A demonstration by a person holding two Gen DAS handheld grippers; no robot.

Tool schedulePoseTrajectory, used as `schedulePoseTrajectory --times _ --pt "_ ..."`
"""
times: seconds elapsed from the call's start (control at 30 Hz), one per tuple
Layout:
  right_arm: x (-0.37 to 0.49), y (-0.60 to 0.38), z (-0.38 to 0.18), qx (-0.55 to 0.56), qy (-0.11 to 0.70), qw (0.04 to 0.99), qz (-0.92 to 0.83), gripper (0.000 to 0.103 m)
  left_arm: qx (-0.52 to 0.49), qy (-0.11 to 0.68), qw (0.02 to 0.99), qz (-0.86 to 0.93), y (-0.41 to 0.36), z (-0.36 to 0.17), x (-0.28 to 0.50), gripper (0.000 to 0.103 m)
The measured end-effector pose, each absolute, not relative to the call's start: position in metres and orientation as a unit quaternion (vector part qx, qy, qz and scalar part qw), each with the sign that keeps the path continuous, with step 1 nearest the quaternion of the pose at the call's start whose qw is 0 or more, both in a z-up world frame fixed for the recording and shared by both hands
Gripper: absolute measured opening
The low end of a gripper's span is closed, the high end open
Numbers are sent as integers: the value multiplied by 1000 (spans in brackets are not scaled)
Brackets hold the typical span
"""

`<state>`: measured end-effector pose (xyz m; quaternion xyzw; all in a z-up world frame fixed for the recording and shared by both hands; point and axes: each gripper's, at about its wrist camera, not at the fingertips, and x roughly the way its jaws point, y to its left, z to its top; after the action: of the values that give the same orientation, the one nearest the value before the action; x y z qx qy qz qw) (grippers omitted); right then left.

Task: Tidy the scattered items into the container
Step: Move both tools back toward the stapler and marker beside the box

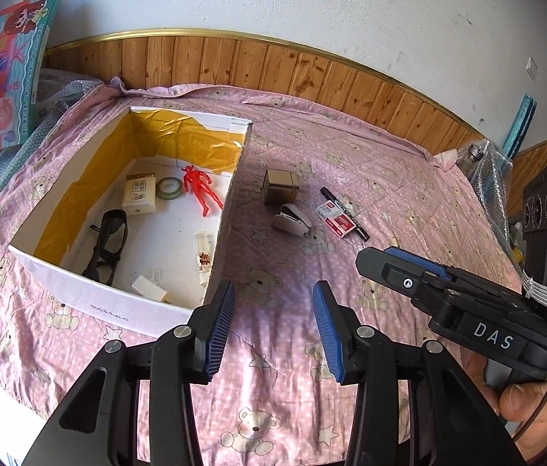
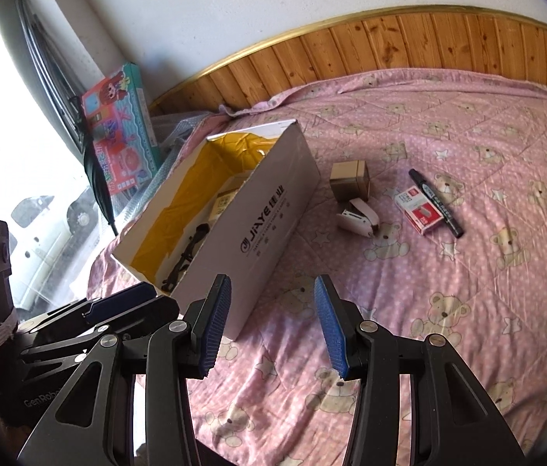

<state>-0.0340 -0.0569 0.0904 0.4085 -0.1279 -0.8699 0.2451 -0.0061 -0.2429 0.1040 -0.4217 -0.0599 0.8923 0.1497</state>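
stapler [image 1: 292, 222] and marker [image 1: 345, 208] lie well ahead of both released claws, left claw [image 1: 273, 330] and right claw [image 2: 273, 326].

- White cardboard box [image 1: 91, 295], open-topped, yellow lining on inner walls, stood on the bed at the left.
- Inside it: red toy figure [image 1: 200, 188], tape roll [image 1: 169, 188], tissue pack [image 1: 140, 193], black glasses [image 1: 107, 246], a white block [image 1: 149, 290] and a clear packet [image 1: 203, 258].
- Small brown box [image 1: 280, 187] stood upright just right of the container.
- White stapler [image 1: 292, 222] lay directly in front of it.
- Red-and-white staple box [image 1: 334, 217] lay flat, touching a black marker [image 1: 345, 213] set diagonally.
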Motion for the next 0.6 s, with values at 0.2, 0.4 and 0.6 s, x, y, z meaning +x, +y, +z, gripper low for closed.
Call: schedulePoseTrajectory --times 0.2,0.4,0.6 --pt "-48 -31 68 424 -156 219 -865 48 -438 -47 170 881 -222 93 -12 44" --pt "-66 -13 47 438 -169 197 -861 48 -456 -38 180 871 -206 80 -19 44" --pt "-87 3 31 449 -178 176 -858 48 -471 -35 184 862 -195 68 -30 44"
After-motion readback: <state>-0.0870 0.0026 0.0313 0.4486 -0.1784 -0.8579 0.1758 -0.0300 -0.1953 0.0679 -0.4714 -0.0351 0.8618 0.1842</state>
